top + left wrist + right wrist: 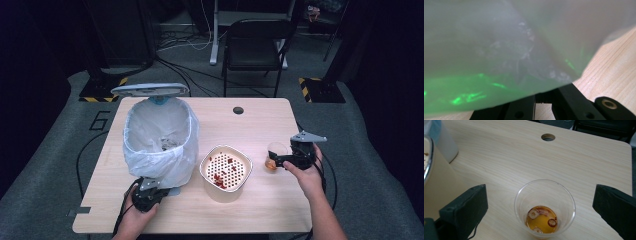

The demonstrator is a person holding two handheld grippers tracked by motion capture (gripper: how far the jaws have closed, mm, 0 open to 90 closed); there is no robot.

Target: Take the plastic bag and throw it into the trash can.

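Note:
A clear plastic cup (274, 156) stands on the right side of the wooden table (260, 210), holding a little amber liquid and a few round slices. My right gripper (280, 160) is open, its jaws wide on either side of the cup (545, 207) without touching it; in the right gripper view my gripper (539, 192) frames the cup. At the foot of the bag-lined bin (160, 142), my left gripper (149, 192) is shut. The white bag (511, 50) drapes over my left gripper (544, 96) and hides its tips, so I cannot tell whether plastic is pinched.
A white bowl (206, 172) with a perforated insert and red bits sits between bin and cup; its wall (436, 182) is close to my right gripper's left jaw. The bin's grey lid (150, 90) stands raised. A cable hole (238, 110) lies far back. A chair (255, 45) stands beyond the table.

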